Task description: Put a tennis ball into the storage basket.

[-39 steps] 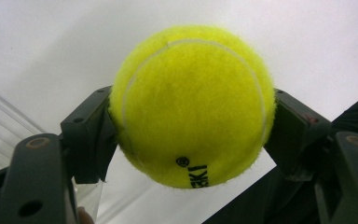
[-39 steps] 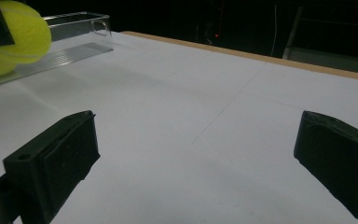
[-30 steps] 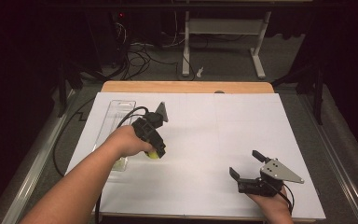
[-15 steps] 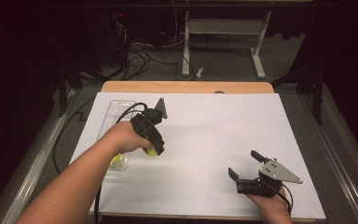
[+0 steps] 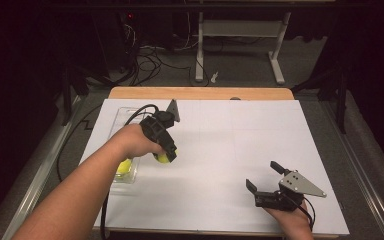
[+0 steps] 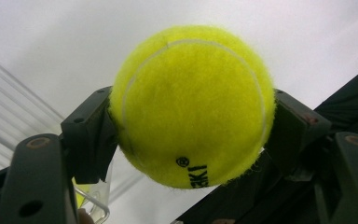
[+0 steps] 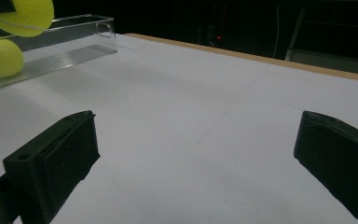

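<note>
- The left gripper [image 5: 169,154] has a ball [image 5: 163,157] clamped between its jaws, held above the white table [image 5: 230,150] just to the right of the clear tray [image 5: 122,117].
- A second ball [image 5: 124,166] lies in the near end of that tray, partly hidden by the person's forearm in the high view.
- My guess is the job concerns balls and the tray. Whether the held ball is headed in or coming out I cannot tell from this moment alone.
- If it is going in, one ball is done and this one is left; the rest of the tray looks free.
- The right gripper [image 5: 265,190] rests at the near right of the table, jaws spread wide with nothing between them, well apart from the tray.
- The left gripper view gives what the high view cannot: the ball [image 6: 191,105] pinched squarely at its sides by both pads, black lettering near its underside, and a corner of the tray [image 6: 95,205] below.
- The right gripper view shows the tray [image 7: 60,51] from table level, with the lying ball [image 7: 0,56] inside against the end wall and the held ball [image 7: 23,16] hanging clear above it.
- The high view alone shows both hands at once and how far they stand from each other.
</note>
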A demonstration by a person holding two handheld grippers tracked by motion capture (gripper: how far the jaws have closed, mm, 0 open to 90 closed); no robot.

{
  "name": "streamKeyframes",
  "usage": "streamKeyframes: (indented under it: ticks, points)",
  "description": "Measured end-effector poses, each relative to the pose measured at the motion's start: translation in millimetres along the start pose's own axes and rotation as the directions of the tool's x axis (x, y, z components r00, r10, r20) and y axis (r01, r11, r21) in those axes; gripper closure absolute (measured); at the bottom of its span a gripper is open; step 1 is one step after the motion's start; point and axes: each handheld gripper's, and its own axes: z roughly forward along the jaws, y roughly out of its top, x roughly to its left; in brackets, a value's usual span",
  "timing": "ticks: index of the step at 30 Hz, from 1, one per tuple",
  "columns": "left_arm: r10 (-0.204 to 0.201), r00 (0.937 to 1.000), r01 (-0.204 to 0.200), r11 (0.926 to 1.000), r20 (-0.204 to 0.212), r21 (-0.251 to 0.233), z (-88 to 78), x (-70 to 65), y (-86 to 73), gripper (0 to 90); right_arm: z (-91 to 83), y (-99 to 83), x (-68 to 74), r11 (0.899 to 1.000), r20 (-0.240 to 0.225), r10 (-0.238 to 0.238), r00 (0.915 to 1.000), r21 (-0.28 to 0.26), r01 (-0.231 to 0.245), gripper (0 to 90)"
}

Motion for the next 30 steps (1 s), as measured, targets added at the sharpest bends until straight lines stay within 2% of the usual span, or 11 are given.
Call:
streamKeyframes:
  ticks: [10,20,23,30]
  points:
    - [0.0,1.0,0.0,0.9999,0.001,-0.01,-7.9,-0.1,4.3,27.0,-2.3,0.2,-2.7,1.0,0.023,0.004,0.9997,0.006,-0.004,0.5]
    - [-0.006,1.0,0.005,0.9996,-0.003,-0.028,-14.4,6.5,8.1,27.0,-0.7,-0.8,-1.4,1.0,0.021,0.005,0.9998,0.02,-0.006,0.5]
    - [-0.018,0.9998,0.018,0.9992,0.002,-0.035,-16.5,10.2,9.7,27.0,0.1,-1.0,-0.7,1.0,0.019,0.0,0.9998,0.023,0.0,0.5]
    - [-0.051,0.9985,0.051,0.9977,-0.016,-0.046,-22.7,26.6,12.3,27.0,1.3,-0.7,2.1,1.0,0.014,-0.01,0.9999,0.026,0.01,0.5]
